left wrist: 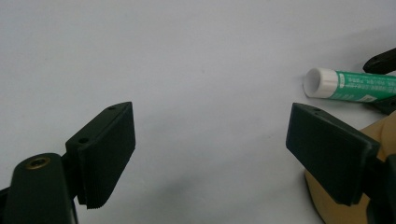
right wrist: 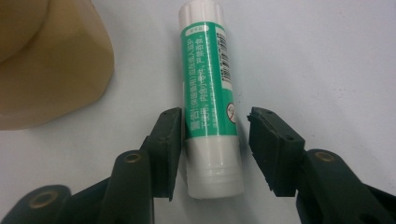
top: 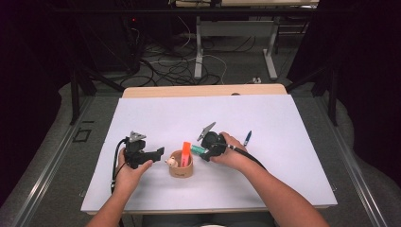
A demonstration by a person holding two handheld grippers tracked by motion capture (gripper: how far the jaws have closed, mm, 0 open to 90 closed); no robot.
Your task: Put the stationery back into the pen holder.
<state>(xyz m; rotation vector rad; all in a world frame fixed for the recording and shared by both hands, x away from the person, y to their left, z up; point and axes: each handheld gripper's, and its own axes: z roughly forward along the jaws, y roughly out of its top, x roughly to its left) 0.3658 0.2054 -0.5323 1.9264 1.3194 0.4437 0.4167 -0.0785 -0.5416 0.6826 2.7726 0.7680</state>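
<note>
Green glue stick lies between the right tongs, one pad clear; left tongs spread.

Between my right gripper jaws lies the green-and-white glue stick, lengthwise along them, its base nearest the camera, its far end reaching well beyond the tips. Left pad touches it; right pad stands just apart. The tan round cardboard cup sits left of those jaws, beyond the tips. My left gripper has bare white table sheet between its jaws; the cup lies behind its right jaw, the glue stick beyond, further right.
</note>
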